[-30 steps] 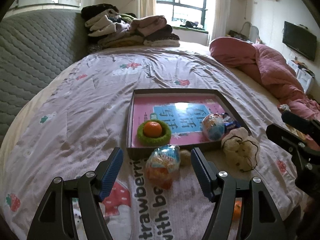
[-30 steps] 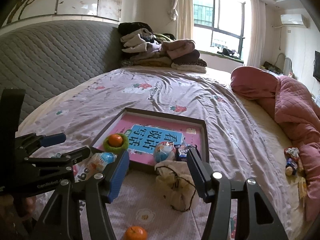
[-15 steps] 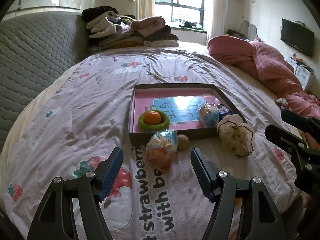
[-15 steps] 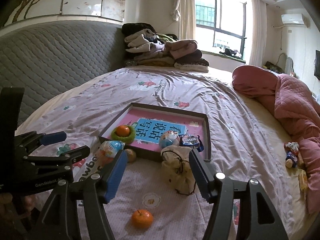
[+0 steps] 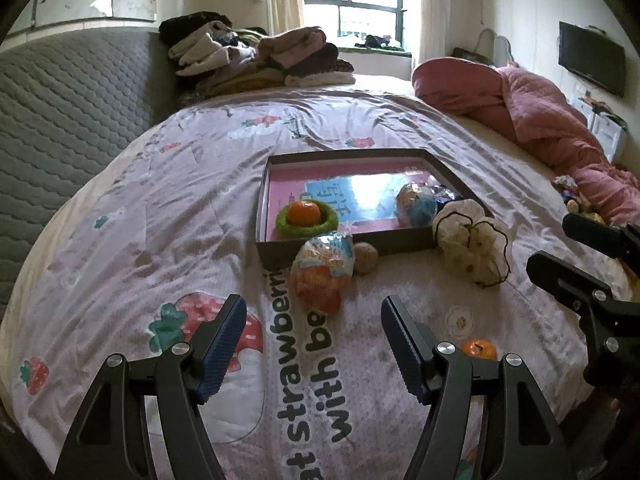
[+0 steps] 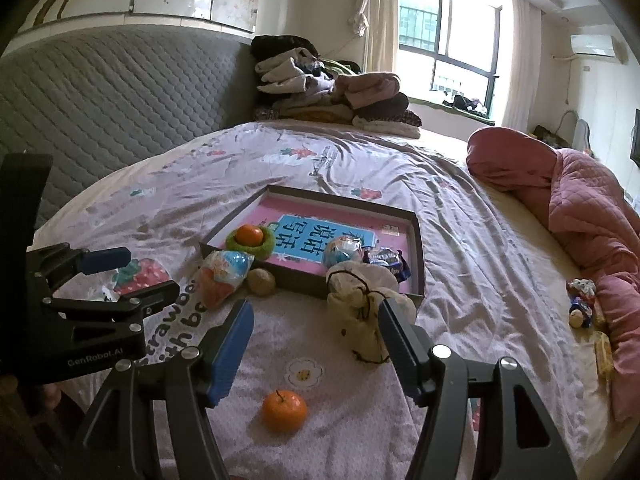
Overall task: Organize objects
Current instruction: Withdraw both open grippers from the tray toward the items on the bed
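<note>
A shallow dark tray (image 5: 344, 248) sits mid-bed, a glossy snack packet (image 5: 322, 270) and small brown ball (image 5: 365, 258) against its near wall. The left gripper (image 5: 312, 344) gapes wide and empty – packet just beyond its tips. The right gripper (image 6: 316, 344), also wide and empty, frames a crumpled cream drawstring pouch (image 6: 362, 312) – a smooth loose orange (image 6: 285, 410) lies nearer.

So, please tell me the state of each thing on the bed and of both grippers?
left gripper: open, empty
right gripper: open, empty
tray: partly filled
green ring: in tray, mandarin inside
loose mandarin: on bedsheet
cloth pouch: drawstring closed, outside tray
egg toy: wrapped, outside tray
</note>
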{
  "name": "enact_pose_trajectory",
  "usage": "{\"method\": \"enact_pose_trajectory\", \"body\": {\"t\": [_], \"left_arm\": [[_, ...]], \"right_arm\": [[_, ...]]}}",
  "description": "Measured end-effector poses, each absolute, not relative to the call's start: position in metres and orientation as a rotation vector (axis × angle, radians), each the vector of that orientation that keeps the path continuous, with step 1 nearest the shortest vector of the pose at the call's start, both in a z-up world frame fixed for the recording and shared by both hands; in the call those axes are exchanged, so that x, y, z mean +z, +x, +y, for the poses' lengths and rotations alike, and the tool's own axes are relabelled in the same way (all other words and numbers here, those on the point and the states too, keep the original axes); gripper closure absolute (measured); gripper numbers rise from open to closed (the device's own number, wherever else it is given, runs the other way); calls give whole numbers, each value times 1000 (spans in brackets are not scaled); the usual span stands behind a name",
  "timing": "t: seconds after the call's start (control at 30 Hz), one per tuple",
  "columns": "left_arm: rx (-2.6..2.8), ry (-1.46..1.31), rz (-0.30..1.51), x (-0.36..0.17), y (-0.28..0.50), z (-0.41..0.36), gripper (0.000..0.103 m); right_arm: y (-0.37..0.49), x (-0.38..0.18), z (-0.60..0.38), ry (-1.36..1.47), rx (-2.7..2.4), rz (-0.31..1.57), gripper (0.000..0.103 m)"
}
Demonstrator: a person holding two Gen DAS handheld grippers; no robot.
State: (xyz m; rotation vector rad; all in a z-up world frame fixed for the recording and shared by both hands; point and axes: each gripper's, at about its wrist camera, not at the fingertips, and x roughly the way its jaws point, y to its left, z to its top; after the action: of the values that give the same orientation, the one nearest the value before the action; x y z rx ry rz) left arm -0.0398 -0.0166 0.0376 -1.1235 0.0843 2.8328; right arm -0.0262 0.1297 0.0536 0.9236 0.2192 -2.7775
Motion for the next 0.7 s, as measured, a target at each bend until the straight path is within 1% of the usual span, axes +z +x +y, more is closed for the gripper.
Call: {"method": "enact_pose_trajectory", "body": {"t": [0.27,0.7], "left_arm": [[2830,-1125,126,36,-32,-12,32],[2833,-1147,135,30,-22,-9,32]], "right_arm": [[-18,44,126,951,-2757,241,39],[-7,29,130,992,-2738,232,39]]}}
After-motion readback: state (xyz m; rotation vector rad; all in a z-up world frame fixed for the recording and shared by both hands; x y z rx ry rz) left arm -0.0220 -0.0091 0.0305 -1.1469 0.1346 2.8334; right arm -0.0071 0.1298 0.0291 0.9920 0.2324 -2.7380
